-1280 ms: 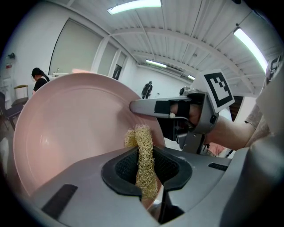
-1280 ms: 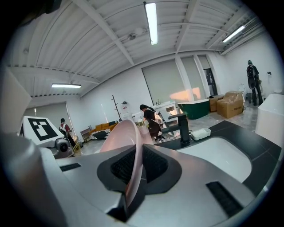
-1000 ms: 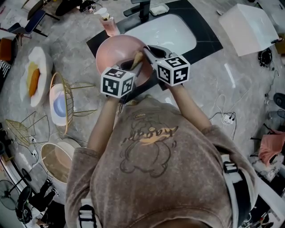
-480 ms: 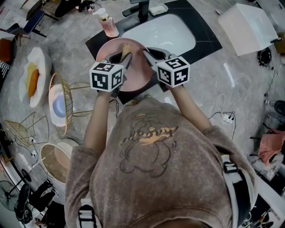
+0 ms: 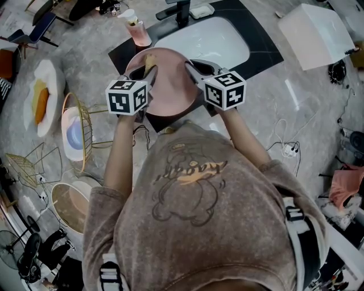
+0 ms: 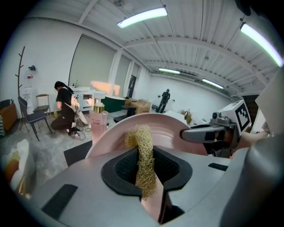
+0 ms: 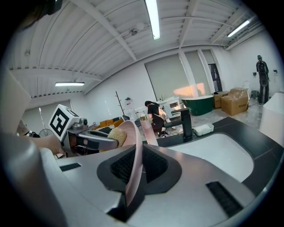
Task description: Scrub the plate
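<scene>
A pink plate (image 5: 170, 85) is held tilted over the dark counter in front of the sink. My right gripper (image 5: 192, 67) is shut on its right rim; the right gripper view shows the rim (image 7: 133, 164) edge-on between the jaws. My left gripper (image 5: 145, 70) is shut on a golden mesh scrubber (image 5: 149, 59) that lies against the plate's far left part. In the left gripper view the scrubber (image 6: 143, 155) stands up between the jaws in front of the plate (image 6: 166, 128). The right gripper view also shows the left gripper (image 7: 95, 141) with the scrubber (image 7: 117, 135) at the plate's face.
A white sink basin (image 5: 213, 41) with a black tap (image 5: 183, 12) lies beyond the plate, and a pink soap bottle (image 5: 138, 31) stands at its left. A wire rack (image 5: 82, 133) and a dish of food (image 5: 44, 96) are at the left. A white box (image 5: 315, 34) is at the far right.
My left gripper has carried the scrubber leftward and away across the plate, from near the right rim to the far left part. The right gripper and the plate have kept still.
</scene>
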`<state>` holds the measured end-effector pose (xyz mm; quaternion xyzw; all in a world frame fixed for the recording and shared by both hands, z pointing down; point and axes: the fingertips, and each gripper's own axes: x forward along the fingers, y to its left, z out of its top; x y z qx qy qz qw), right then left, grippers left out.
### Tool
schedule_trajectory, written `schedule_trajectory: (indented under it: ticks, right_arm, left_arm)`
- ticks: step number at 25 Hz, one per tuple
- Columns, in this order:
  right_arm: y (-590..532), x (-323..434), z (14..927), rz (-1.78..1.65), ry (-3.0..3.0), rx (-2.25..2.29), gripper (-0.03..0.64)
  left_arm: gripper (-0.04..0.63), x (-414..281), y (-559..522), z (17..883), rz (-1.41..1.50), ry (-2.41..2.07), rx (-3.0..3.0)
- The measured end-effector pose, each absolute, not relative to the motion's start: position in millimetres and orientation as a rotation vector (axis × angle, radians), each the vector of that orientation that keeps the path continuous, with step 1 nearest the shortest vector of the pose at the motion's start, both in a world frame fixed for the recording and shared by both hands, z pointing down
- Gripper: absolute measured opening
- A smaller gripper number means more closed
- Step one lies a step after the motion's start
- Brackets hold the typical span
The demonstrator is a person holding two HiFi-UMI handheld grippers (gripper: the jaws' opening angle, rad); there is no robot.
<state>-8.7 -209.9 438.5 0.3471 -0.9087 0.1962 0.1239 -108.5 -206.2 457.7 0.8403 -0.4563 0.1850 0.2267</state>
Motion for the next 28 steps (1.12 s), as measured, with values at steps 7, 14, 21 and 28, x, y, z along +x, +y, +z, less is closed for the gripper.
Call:
schedule_trajectory:
  ticks: [7, 14, 21, 28]
  right_arm:
    - [-215.6, 0.9, 435.6, 0.587, -2.65, 1.044, 0.031]
    - [-222.3, 9.1, 430.6, 0.595, -2.651, 1.076, 0.032]
    - [-234.9, 22.0, 423.8, 0.634, -2.661, 1.147, 0.034]
    - [-243.4, 26.9, 419.8, 0.642, -2.664, 1.195, 0.035]
  left_arm:
    - [0.077, -131.3, -201.1, 473.0, 0.541, -1.314, 2.258]
    - [0.077, -132.9, -186.7, 488.0, 0.586, -1.302, 2.241]
    - [0.077, -115.7, -172.8, 498.4, 0.615, -1.245, 2.254]
    - [0.077, -89.1, -161.4, 506.0, 0.661, -1.16, 2.298]
